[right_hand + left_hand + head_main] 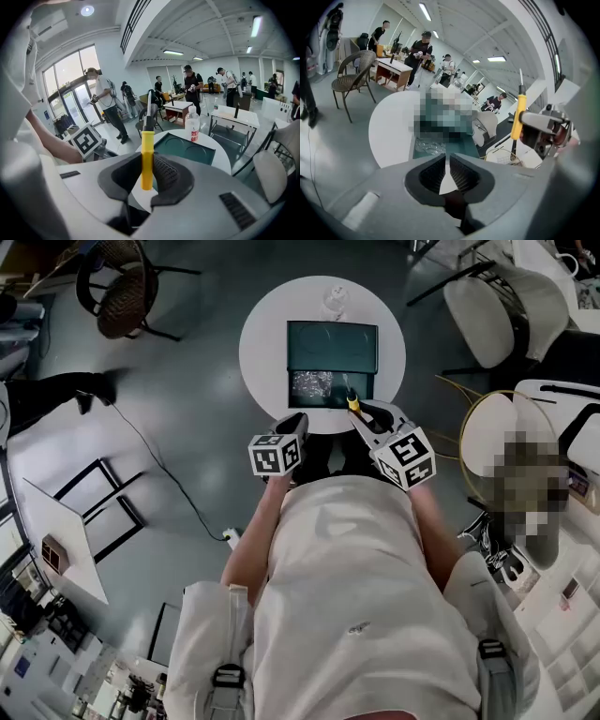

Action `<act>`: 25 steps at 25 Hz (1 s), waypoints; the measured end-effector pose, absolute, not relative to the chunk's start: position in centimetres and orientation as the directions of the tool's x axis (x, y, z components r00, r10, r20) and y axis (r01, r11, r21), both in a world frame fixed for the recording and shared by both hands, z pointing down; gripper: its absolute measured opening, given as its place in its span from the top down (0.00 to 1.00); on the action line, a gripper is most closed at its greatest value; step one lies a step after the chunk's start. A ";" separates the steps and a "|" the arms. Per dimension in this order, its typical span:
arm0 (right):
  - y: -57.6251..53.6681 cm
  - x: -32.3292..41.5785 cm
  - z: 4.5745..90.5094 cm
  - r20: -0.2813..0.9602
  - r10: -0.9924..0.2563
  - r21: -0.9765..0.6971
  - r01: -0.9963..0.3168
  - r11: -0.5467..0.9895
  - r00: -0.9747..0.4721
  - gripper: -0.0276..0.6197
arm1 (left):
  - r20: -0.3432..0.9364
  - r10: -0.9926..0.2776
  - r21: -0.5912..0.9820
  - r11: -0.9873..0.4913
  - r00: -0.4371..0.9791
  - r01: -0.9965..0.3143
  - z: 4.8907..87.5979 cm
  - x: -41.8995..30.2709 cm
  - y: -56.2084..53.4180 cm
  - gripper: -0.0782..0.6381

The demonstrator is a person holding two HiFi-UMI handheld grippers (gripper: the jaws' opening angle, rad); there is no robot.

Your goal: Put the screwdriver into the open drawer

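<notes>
Right gripper view shows the screwdriver [147,154] upright between the jaws of the right gripper [149,169]. They are closed on its yellow handle, and the metal shaft points to 12 o'clock. In the head view, this tool is at the 5 o'clock corner of the open drawer [366,382]. Crumpled clear plastic [312,387] lies in the 9 o'clock half of the drawer. The drawer belongs to a dark green box [332,345] on a round white table [267,343]. A clear bottle [336,301] stands at 12 o'clock of the box. The left gripper [294,420] is at 7 o'clock of the drawer. Its jaws are almost together, with only a thin slit and nothing between them.
</notes>
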State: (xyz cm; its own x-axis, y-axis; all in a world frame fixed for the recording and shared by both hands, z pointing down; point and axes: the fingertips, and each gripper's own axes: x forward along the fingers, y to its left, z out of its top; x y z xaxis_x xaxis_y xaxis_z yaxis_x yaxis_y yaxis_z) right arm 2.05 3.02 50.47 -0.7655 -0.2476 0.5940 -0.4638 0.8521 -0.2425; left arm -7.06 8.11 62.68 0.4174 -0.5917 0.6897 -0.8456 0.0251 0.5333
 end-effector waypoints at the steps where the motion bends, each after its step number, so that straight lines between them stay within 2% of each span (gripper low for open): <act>1: 3.0 1.9 50.8 0.600 -0.237 -0.242 -0.455 0.857 -0.764 0.83 | 0.687 -0.601 0.520 0.013 0.409 -0.854 62.2 -7.2 8.1 0.84; 9: 2.7 0.7 54.8 0.715 -0.178 -0.115 -0.365 0.924 -0.676 0.83 | 0.671 -0.634 0.445 -0.071 0.384 -0.893 59.3 -8.2 8.1 0.87; 25: 1.3 -0.6 66.0 0.879 -0.123 0.087 -0.099 0.991 -0.460 0.83 | 0.687 -0.599 0.441 -0.105 0.411 -0.891 60.8 -7.4 9.5 0.87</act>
